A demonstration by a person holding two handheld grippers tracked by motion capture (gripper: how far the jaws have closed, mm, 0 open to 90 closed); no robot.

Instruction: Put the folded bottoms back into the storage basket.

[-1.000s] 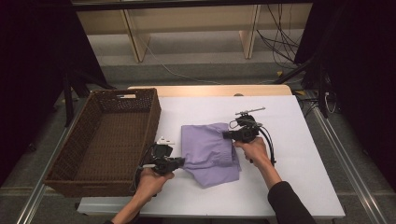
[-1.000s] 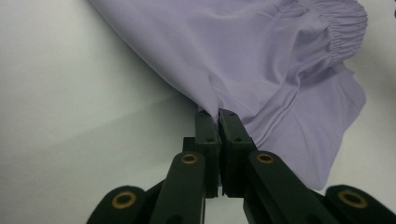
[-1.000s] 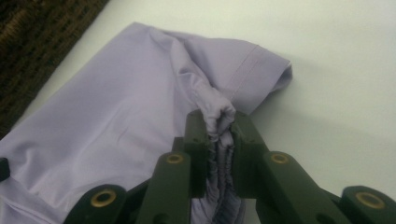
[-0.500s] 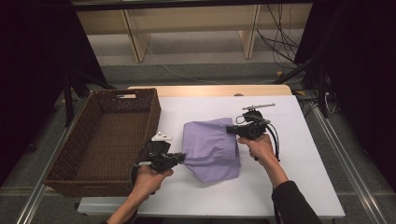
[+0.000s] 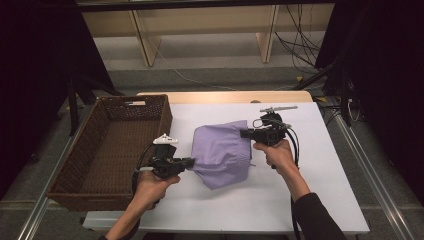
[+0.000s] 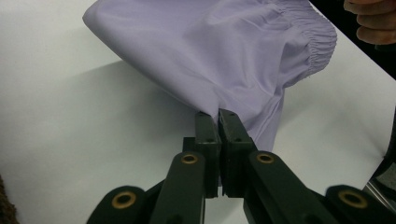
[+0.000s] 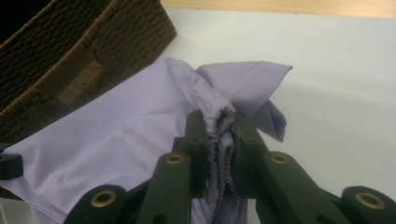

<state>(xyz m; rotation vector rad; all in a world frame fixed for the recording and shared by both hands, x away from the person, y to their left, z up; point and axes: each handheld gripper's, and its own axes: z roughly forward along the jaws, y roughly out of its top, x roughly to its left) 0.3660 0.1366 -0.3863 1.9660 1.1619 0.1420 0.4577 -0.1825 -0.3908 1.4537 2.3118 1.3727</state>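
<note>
Jaws of the left gripper [image 5: 189, 161] are being held clamped on a thin edge of the lilac garment [image 5: 222, 152], while those of the right gripper [image 5: 243, 133] are being held clamped on its bunched elastic waistband [image 7: 219, 116]. Between the two pairs of jaws the cloth is being stretched and lifted off the white table [image 5: 310, 195], its lower part hanging below them. Beyond the left jaws' far side the wicker basket [image 5: 80, 165] is being kept closest, so a transfer there would likely be led by the left hand.

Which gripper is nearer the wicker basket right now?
Left. The left gripper sits just beside the wicker basket on its right side, shut on the purple cloth. The right gripper holds the cloth's far edge, with the cloth between it and the basket.
</note>
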